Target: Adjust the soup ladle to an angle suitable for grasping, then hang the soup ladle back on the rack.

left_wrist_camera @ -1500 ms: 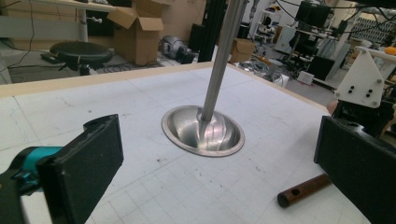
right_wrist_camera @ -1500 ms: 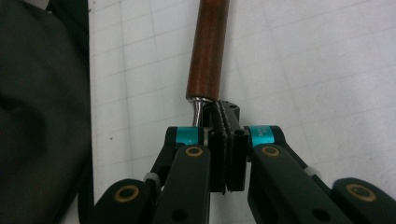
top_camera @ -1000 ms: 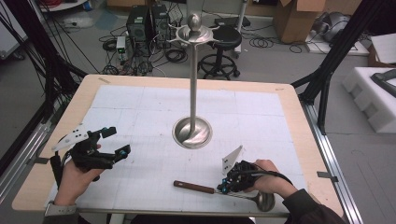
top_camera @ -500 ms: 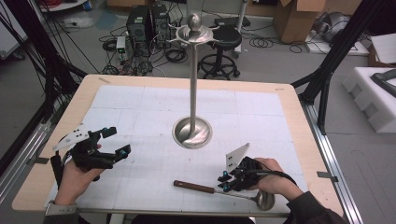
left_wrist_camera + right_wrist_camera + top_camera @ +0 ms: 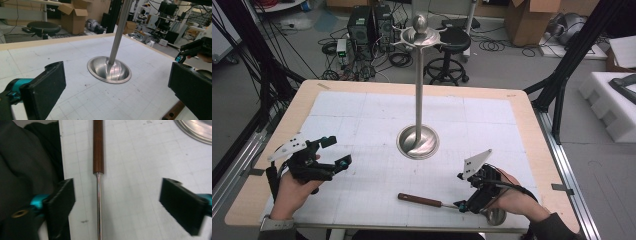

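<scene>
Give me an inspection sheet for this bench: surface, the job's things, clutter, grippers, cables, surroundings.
Surface: wooden table under a white gridded mat.
Job's things: ladle, brown handle and steel shaft, lying flat at the near edge; tall steel stand upright mid-table.
Clutter: nothing seen.
Grippers: left gripper open, nothing between its jaws; right gripper just opened, jaws apart on either side of the ladle's shaft, not pressing it.
Cables: bundles on the floor beyond the table.
Surroundings: stool, cardboard boxes, electronics.

Even indoor light, soft shadows, close-ups blurred
</scene>
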Available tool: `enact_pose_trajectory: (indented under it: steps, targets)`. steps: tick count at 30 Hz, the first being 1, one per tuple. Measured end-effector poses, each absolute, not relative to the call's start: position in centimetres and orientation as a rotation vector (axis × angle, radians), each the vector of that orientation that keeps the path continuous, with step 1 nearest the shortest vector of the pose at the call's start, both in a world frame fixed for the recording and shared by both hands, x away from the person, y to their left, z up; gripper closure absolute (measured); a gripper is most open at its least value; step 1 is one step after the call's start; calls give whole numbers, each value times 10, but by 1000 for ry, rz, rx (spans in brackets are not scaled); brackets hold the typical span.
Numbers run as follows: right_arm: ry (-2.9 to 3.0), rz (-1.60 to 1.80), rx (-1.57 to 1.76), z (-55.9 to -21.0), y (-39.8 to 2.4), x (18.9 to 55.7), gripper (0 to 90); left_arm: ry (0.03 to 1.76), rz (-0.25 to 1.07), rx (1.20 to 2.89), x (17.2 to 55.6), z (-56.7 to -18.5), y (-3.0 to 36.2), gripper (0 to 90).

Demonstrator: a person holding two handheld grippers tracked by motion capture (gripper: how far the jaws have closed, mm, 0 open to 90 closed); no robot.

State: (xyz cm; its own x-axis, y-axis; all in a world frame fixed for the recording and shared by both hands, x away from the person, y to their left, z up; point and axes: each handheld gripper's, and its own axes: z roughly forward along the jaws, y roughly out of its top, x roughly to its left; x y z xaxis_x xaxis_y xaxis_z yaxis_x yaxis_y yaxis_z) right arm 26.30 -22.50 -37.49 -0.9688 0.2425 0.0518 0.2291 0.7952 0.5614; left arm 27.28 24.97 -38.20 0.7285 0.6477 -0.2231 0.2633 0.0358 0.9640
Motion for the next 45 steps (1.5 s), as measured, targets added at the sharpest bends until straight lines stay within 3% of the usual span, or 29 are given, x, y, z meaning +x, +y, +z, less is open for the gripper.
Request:
enact_pose_trajectory:
  steps: [3, 20, 25, 27, 36, 45]
  targets:
    - [2940, 867, 445, -374, -229, 258, 0, 766, 344, 1551, 273, -382, 250, 19]
    - [2988, 625, 439, -385, -235, 243, 1, 770, 344, 1550, 273, -382, 249, 19]
    - [3014, 507, 409, -393, -230, 243, 50, 768, 346, 1551, 273, -382, 249, 19]
    - [3018, 489, 412, -394, -228, 244, 92, 769, 349, 1548, 272, -382, 250, 19]
    - [3086, 372, 398, -401, -218, 242, 452, 773, 343, 1560, 273, -384, 248, 19]
    - [3100, 262, 374, -408, -212, 240, 625, 777, 341, 1553, 274, -385, 250, 19]
